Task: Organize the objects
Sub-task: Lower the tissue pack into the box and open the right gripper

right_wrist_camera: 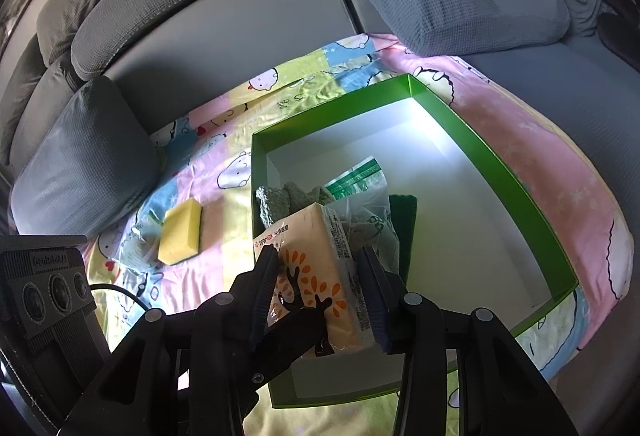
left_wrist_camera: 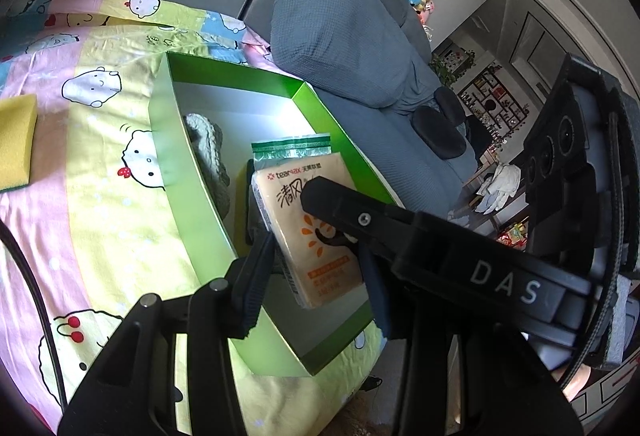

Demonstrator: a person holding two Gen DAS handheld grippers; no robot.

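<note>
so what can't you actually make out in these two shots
- Tissue pack: in both views the jaws cover its lower edge, so whether it rests on the floor of the green box is unclear.
- Grey knitted item: left wrist view, cut off by the box wall; its shape is unclear.
- Dark green pad: right wrist view, mostly behind a clear bag.
- Bag contents: unreadable.
- Yellow sponge: cropped by the left view's edge.
</note>
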